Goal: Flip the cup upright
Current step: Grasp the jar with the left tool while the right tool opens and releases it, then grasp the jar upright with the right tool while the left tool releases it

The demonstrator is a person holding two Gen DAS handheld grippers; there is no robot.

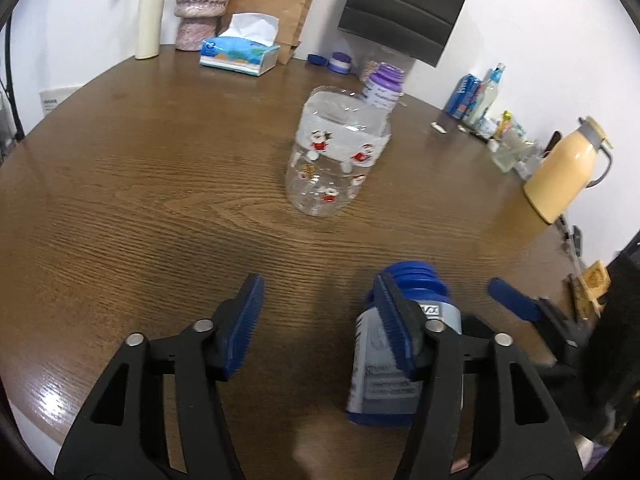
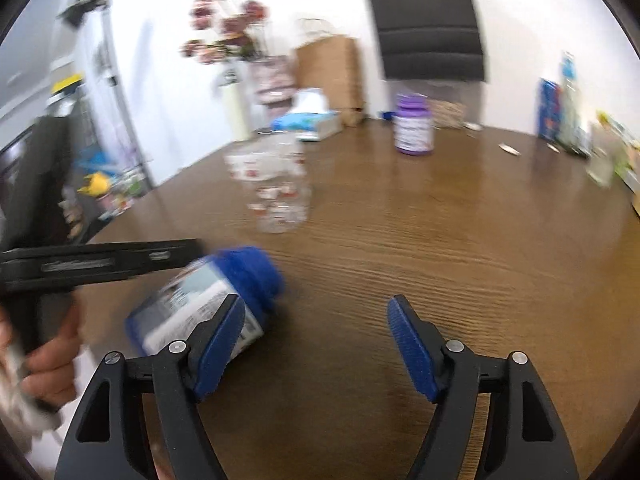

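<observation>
My left tongs (image 1: 320, 328) stand wide open over the brown wooden tabletop (image 1: 140, 184), with nothing between the blue pads (image 1: 244, 328). My right tongs (image 2: 316, 346) are spread wide too and hold nothing.

The cup (image 1: 338, 152), clear plastic with small red-and-white cartoon figures and a pale band round it, stands out in the middle of the tabletop, well ahead of both tongs. I think its wide end is down on the wood, but the clear plastic and the motion blur in the right wrist view leave me unsure which end is the mouth.

Close to me a blue-capped bottle (image 1: 404, 344) with a grey label lies near the tabletop's front edge, partly hidden behind the right-hand pad of my left tongs. In the right wrist view the same bottle (image 2: 212, 300) sits tilted, just beyond the left-hand pad there; I cannot tell whether it touches either pad.

Farther back stand a purple-lidded jar (image 1: 384, 88), a tissue box (image 1: 240, 52), a brown paper bag (image 1: 276, 4) and a cream flask (image 1: 564, 172).
</observation>
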